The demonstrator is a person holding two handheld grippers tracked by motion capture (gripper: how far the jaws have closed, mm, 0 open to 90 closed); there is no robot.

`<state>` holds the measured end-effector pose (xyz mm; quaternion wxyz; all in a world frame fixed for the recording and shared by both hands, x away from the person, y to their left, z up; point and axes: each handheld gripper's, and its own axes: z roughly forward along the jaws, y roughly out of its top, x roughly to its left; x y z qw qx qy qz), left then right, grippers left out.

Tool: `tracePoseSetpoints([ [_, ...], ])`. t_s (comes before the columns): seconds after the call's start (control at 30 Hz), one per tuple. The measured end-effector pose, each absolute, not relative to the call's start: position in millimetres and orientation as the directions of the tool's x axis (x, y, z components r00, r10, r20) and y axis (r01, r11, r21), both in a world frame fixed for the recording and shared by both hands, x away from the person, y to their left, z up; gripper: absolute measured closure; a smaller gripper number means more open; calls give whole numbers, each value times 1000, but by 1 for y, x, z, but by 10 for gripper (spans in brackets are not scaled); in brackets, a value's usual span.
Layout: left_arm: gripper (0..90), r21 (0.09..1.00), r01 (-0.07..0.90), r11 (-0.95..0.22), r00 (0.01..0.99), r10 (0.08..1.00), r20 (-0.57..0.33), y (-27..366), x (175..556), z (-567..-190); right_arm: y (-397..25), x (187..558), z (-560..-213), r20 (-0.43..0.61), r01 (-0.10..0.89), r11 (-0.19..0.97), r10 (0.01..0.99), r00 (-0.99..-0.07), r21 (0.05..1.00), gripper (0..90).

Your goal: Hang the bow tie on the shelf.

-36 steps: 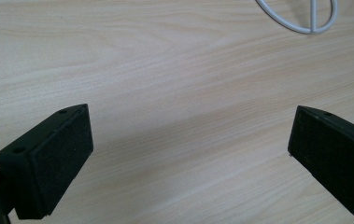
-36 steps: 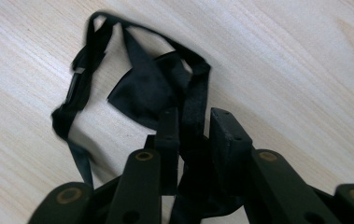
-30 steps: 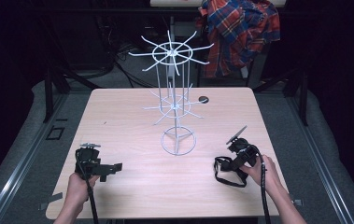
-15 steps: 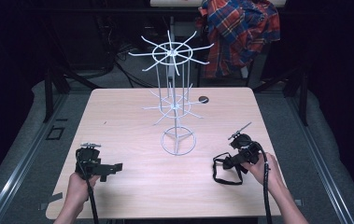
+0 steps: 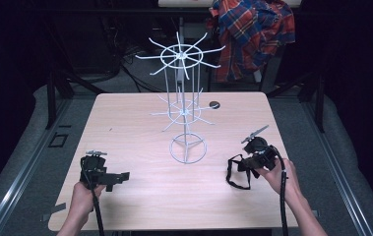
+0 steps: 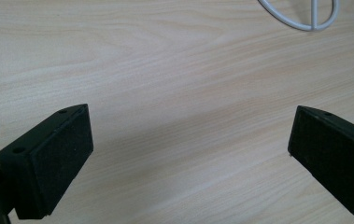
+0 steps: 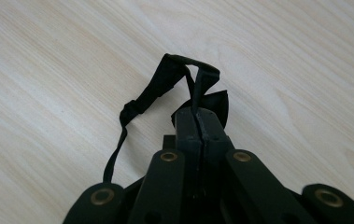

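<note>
A black bow tie (image 7: 214, 105) with a thin strap (image 7: 139, 105) lies on the pale wooden table (image 5: 139, 123) at the front right. My right gripper (image 7: 197, 114) is shut on the tie's band, the jaws pressed together. From above, the strap loop (image 5: 235, 176) trails left of the right gripper (image 5: 247, 163). My left gripper (image 5: 121, 176) rests low at the front left, and its jaws stand wide apart over bare wood (image 6: 188, 140). A white wire display rack (image 5: 185, 115) with radiating arms stands mid-table on a ring base (image 6: 300, 23).
A small dark round disc (image 5: 214, 104) lies on the table behind the rack. A plaid shirt (image 5: 253, 34) hangs beyond the table's far edge. Dark frames and cables surround the table.
The right gripper has shifted slightly with the bow tie held in it, and the strap loop moved a little. The left gripper has stayed put.
</note>
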<state>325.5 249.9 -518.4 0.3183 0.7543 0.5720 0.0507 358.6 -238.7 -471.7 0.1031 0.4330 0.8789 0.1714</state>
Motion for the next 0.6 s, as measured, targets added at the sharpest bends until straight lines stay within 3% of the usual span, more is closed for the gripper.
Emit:
tracePoseSetpoints([
  [0.6,1,531,834,-146,345,890,-297,249,326,-519,-235,353,-451,-29,706,558,793,-609,435,888],
])
